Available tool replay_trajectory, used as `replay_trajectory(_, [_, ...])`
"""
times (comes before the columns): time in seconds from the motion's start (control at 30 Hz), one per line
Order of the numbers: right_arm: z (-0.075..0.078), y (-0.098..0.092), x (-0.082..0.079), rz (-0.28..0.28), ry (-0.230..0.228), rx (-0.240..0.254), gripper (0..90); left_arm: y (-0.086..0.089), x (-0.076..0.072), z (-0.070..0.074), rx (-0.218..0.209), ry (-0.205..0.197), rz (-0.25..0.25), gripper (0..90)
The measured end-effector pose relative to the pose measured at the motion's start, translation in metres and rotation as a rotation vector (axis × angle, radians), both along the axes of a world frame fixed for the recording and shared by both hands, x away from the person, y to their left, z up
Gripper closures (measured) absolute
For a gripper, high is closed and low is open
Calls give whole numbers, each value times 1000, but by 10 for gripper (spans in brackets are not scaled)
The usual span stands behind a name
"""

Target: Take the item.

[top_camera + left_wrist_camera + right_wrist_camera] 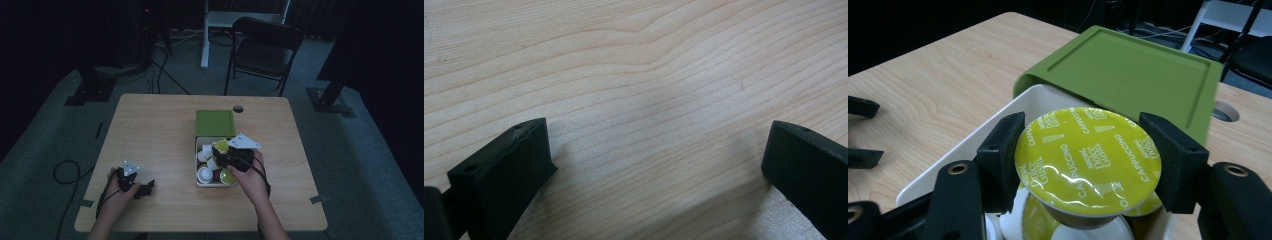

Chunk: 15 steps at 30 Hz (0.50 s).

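Note:
A coffee capsule with a yellow-green foil lid (1088,155) sits clamped between the black jaws of my right gripper (1088,162), held above the white box (963,160). From the high view the right gripper (223,150) hovers over the box (197,150), which holds several more capsules (204,172). A green lid (215,123) lies slid back over the box's far end. My left gripper (146,189) rests low on the table near its front left, jaws wide apart over bare wood (654,125), nothing between them.
The wooden table (150,135) has a round cable hole (238,108) beyond the green lid. A dark folding chair (262,50) and a white desk leg (205,35) stand behind the table. Cables trail on the floor at left.

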State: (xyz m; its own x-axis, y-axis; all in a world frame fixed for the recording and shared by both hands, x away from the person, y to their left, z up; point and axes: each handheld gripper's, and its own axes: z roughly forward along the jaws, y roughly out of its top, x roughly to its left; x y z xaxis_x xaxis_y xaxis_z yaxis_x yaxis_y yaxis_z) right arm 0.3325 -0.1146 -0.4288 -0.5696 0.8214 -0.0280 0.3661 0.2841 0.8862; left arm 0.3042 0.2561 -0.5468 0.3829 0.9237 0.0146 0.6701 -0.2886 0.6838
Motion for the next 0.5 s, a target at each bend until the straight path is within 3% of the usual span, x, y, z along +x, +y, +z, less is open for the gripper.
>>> replay_trajectory(0.5, [1,-41,-3,-74,-24,-6,379,0,0,0,0,0,0,1])
